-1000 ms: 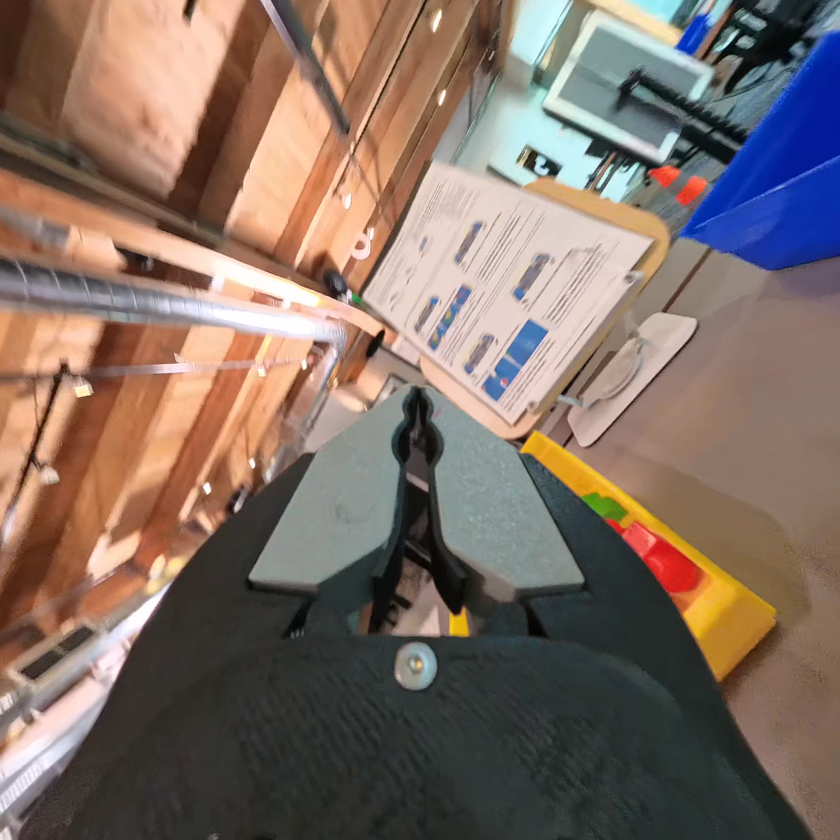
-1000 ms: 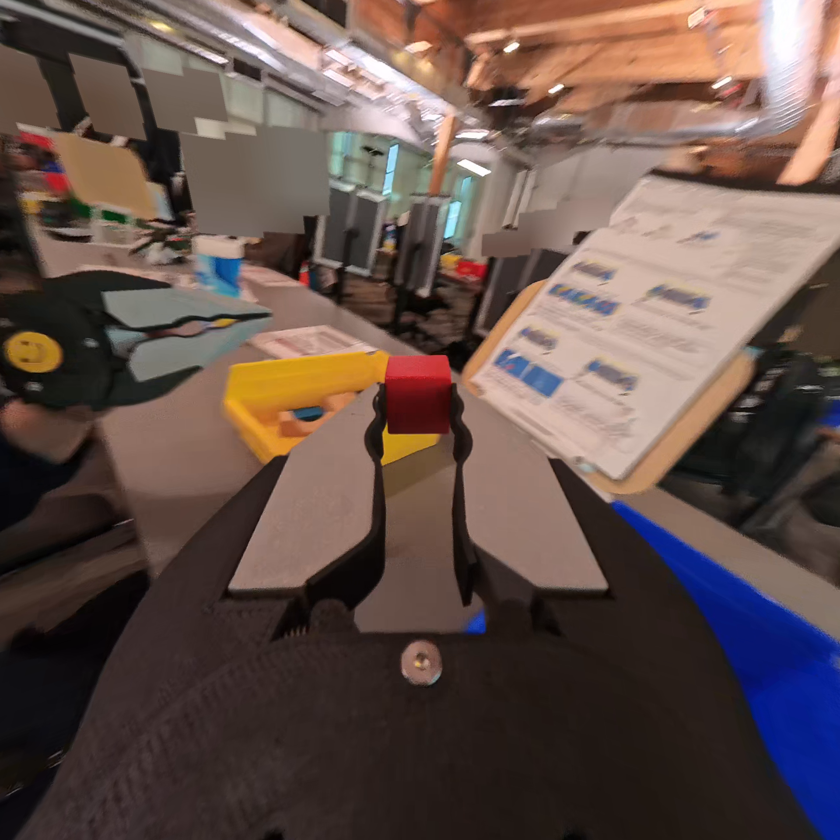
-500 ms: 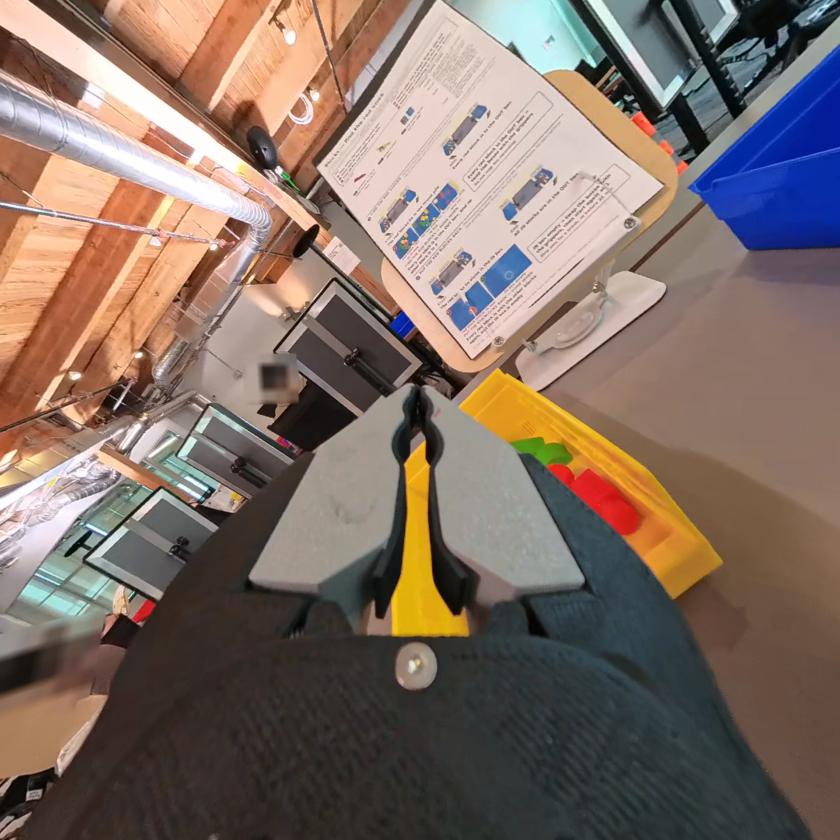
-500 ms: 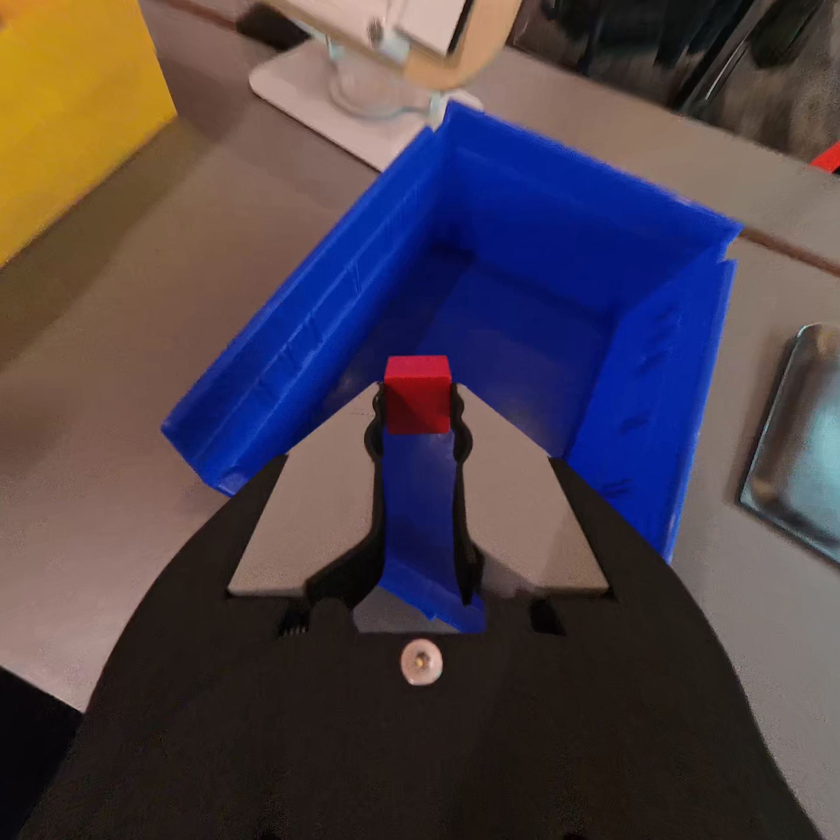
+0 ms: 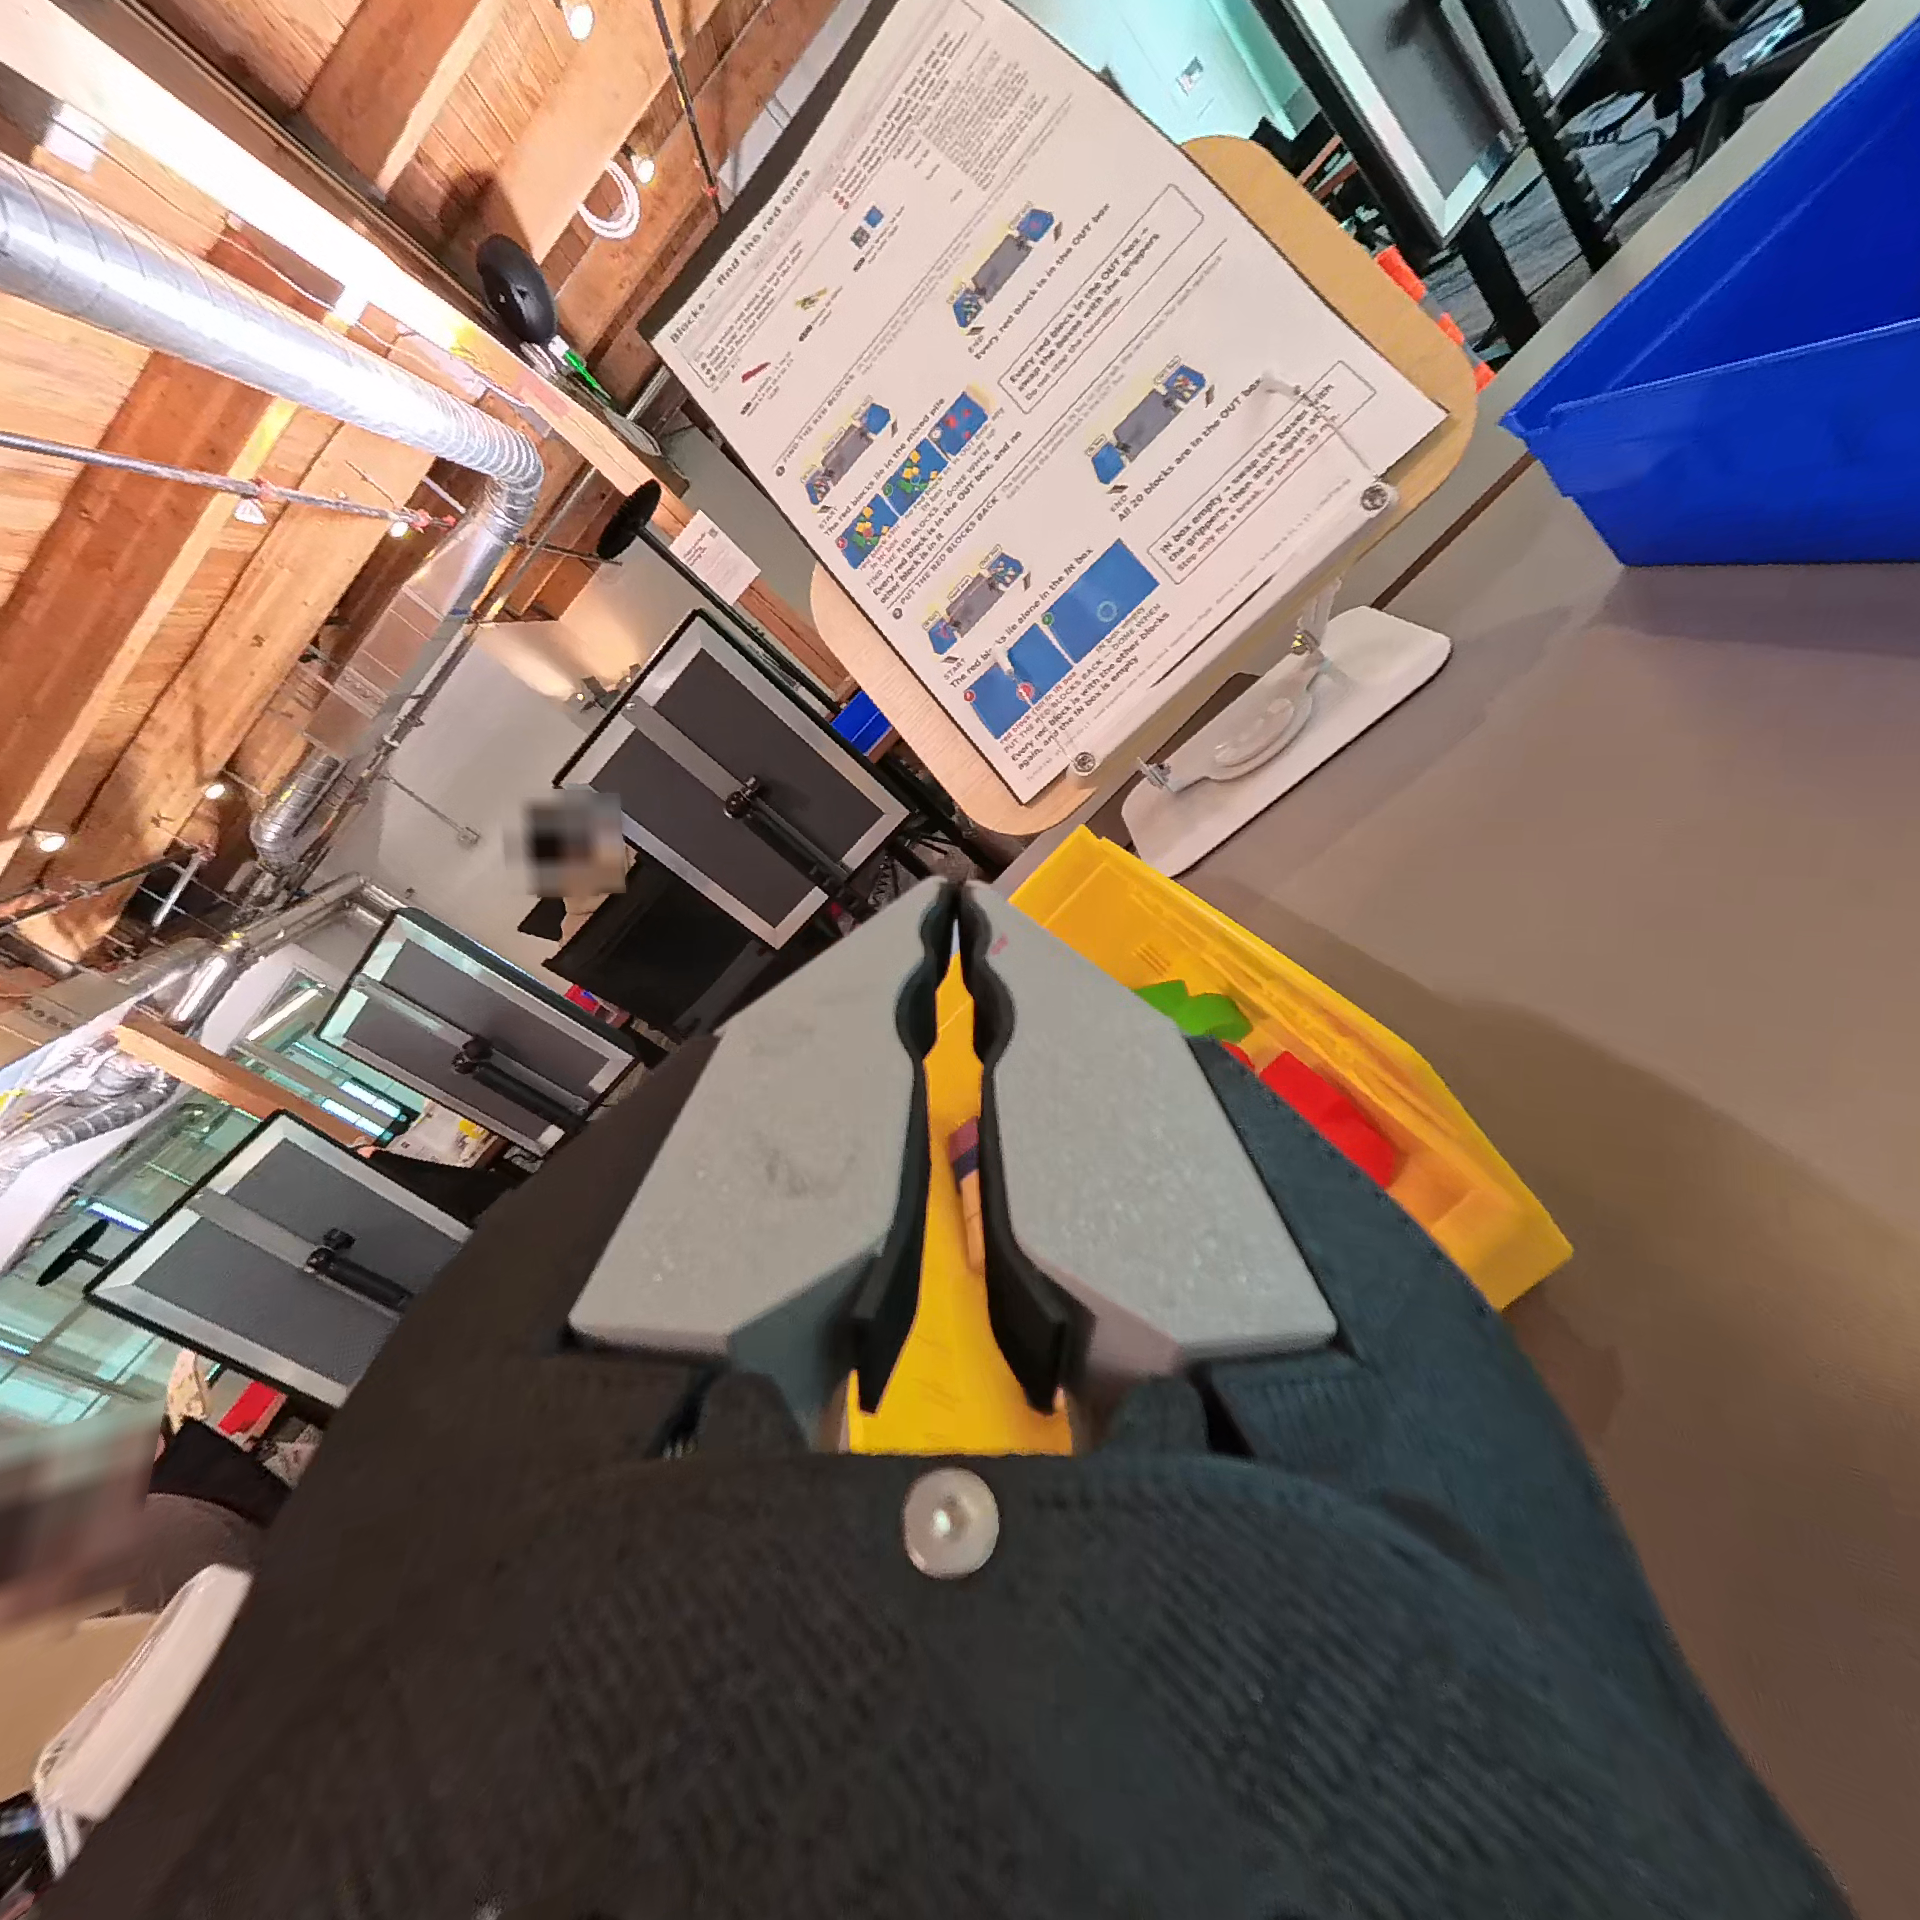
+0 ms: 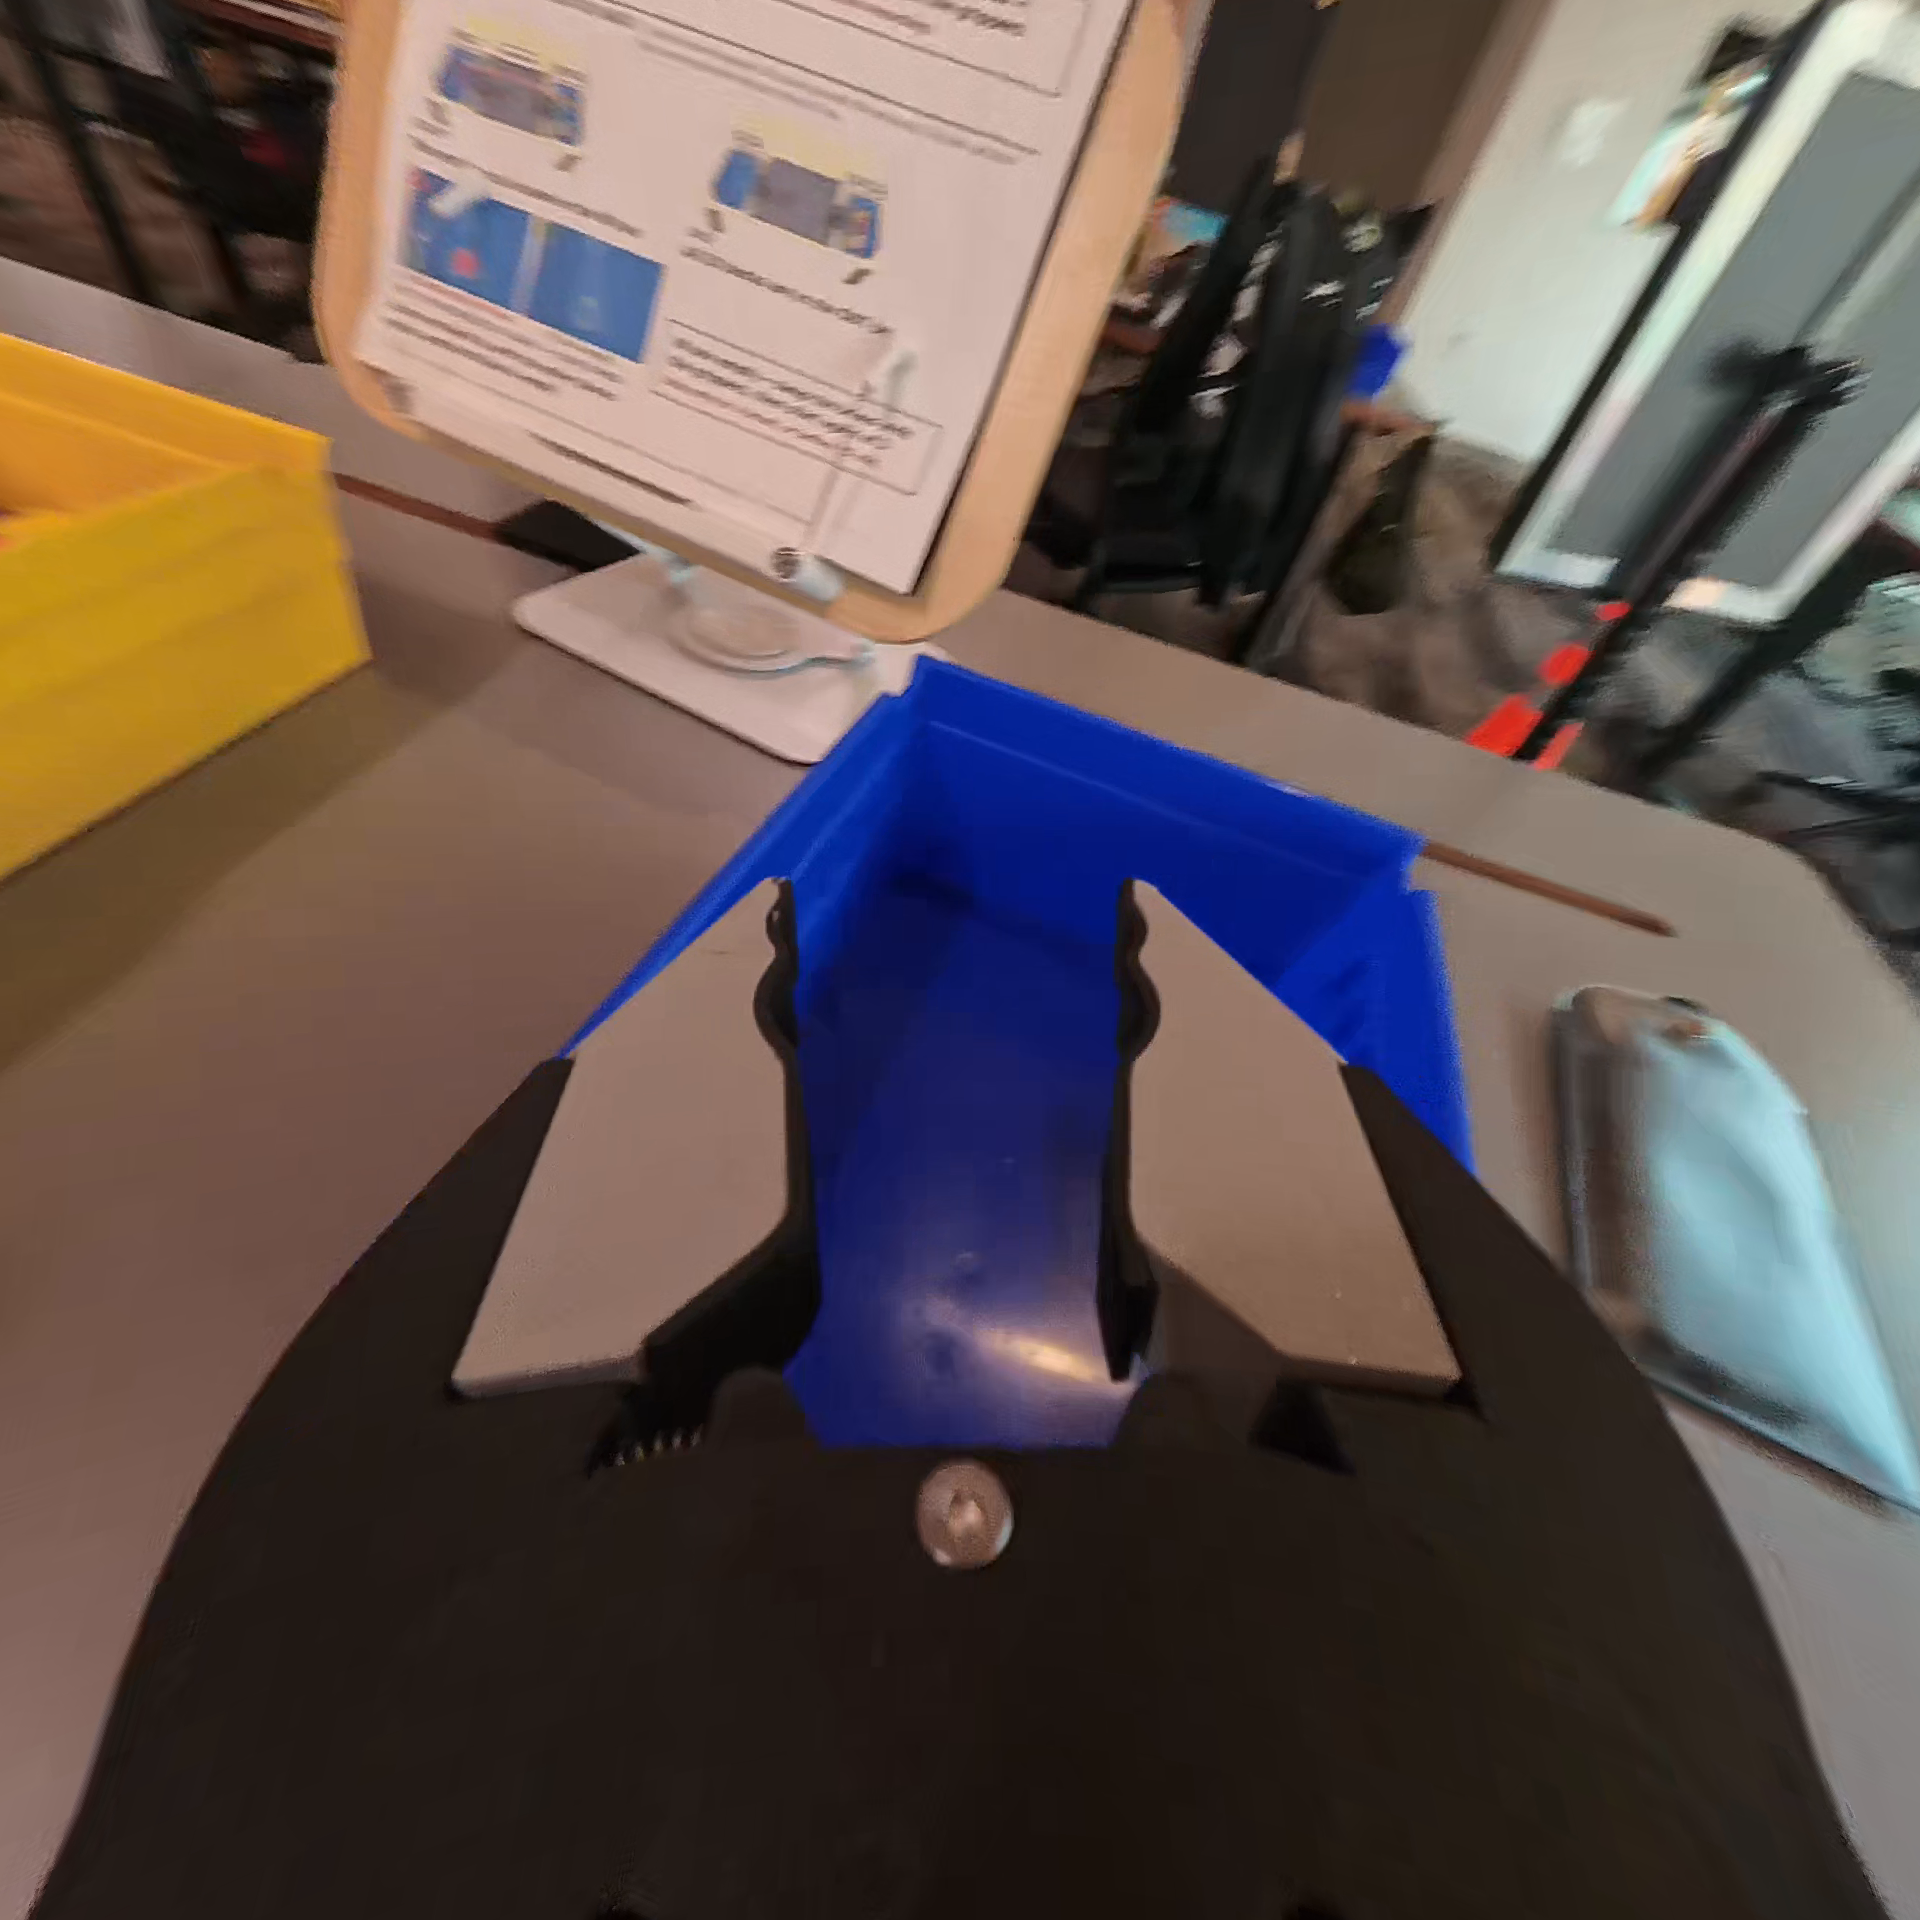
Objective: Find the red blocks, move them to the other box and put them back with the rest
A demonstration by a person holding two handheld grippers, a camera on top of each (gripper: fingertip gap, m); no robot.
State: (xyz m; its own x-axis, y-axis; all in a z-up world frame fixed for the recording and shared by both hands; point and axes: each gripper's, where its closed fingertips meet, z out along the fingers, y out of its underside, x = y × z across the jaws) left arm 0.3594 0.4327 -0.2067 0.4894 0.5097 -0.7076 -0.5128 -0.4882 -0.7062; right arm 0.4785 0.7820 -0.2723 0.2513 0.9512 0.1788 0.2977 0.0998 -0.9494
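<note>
The right gripper point(image 6: 956, 904) hangs with its jaws spread wide and nothing between them, directly over the open blue box point(image 6: 1143, 821), whose visible floor shows no block. The left gripper point(image 5: 954, 904) has its fingertips pinched together on nothing, and it hovers above the yellow box point(image 5: 1351, 1049), which sits just below and to the right of its tips. There the red blocks point(image 5: 1325, 1117) lie among a green one point(image 5: 1195, 1013) and others, partly hidden behind the gripper's body. Judging by their look, the red blocks are small, rigid, light pieces with flat faces, not fragile but smooth enough to slip; the safest hold is probably across two opposite flat sides, squarely, with the pads well onto the faces rather than on an edge or corner. Beyond both boxes stands an instruction sheet point(image 5: 1018, 416) on a wooden board with a white stand, printed with small pictures and text; no brand marks show on the boxes or blocks.
</note>
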